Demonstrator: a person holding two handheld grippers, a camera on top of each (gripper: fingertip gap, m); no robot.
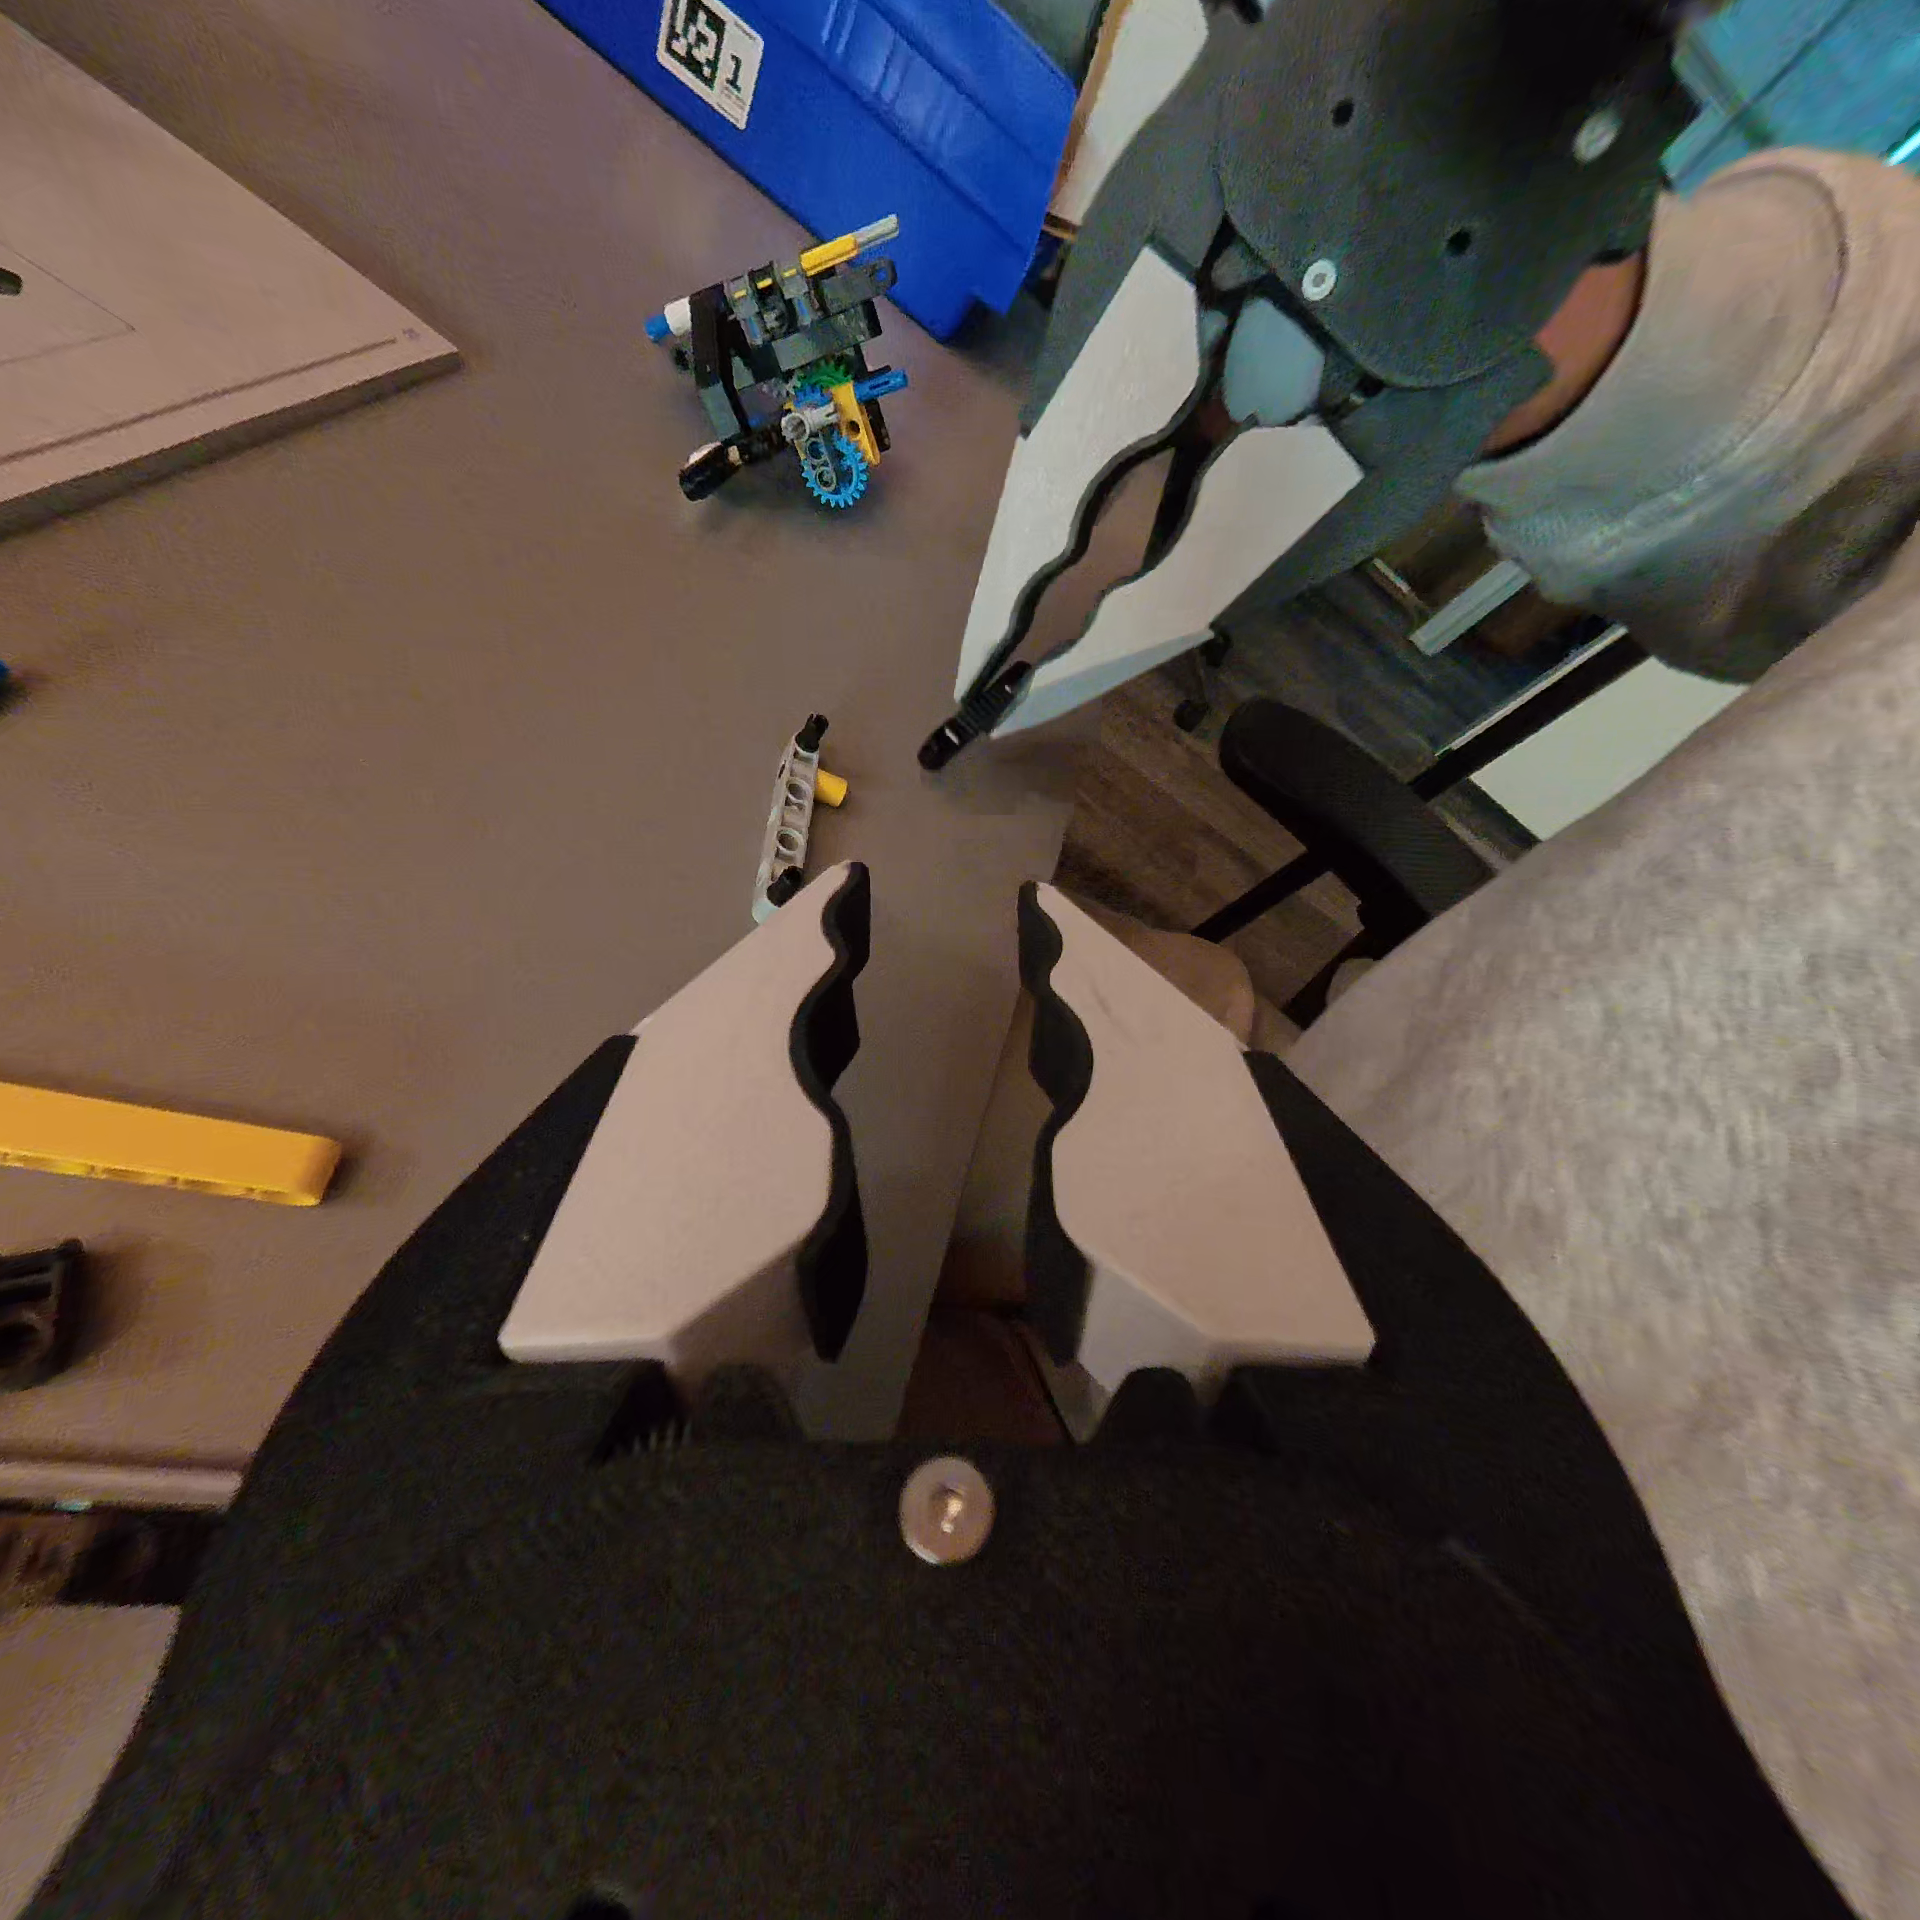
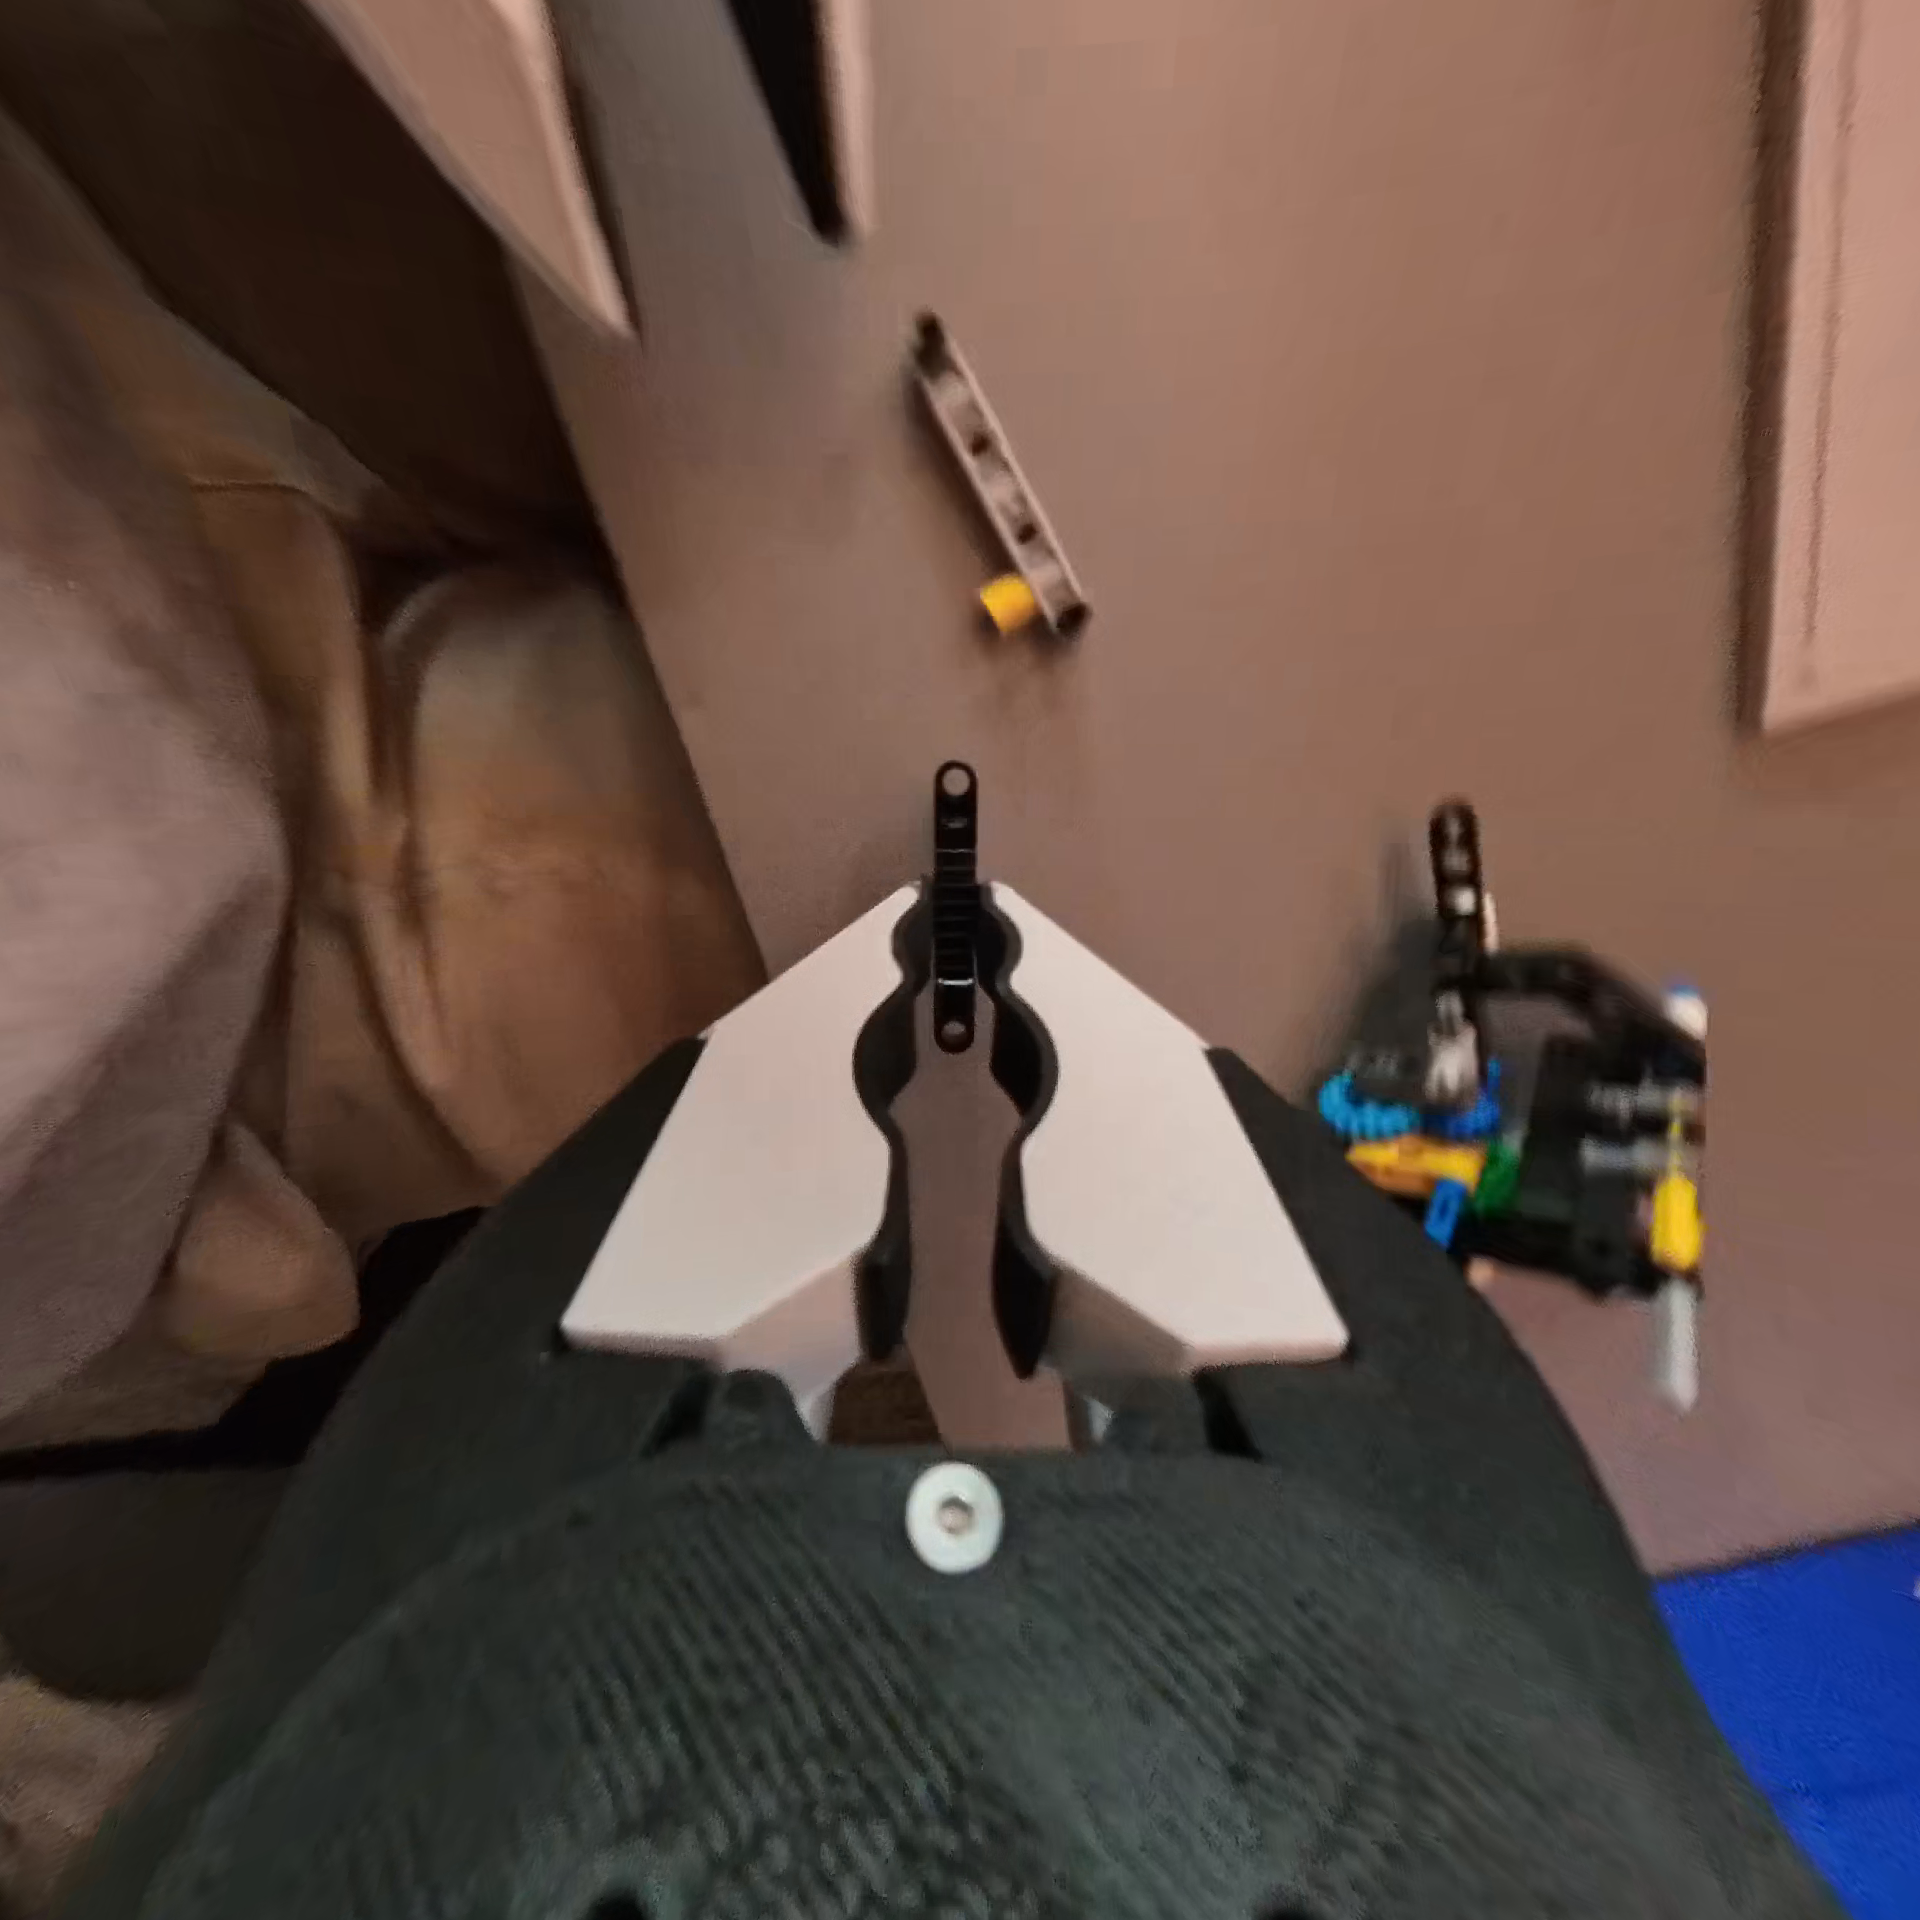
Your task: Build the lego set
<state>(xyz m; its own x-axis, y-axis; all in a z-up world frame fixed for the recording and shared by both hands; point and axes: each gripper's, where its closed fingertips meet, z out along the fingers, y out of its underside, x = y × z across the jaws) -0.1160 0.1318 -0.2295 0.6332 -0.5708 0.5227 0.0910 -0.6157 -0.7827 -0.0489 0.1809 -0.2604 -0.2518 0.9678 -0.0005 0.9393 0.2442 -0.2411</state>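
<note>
Right gripper [image 2: 954, 904] clamps a black ribbed piece [image 2: 954, 831]; grey beam [image 2: 995, 478] lies upper centre, long axis diagonal, straight ahead. Left gripper [image 1: 940, 894] released, nearer the beam.

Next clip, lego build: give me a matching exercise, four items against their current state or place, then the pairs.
Items
1. left gripper
2. right gripper
3. grey beam
4. partly built model

States
A. stands on the table near the blue bin
B. open, holding nothing
C. lies flat on the table, a yellow peg at its side
D. shut on a thin black toothed piece

Pairs: 1-B, 2-D, 3-C, 4-A. The black toothed piece sticks out past the fingertips; the blue bin sits behind the model.
</note>
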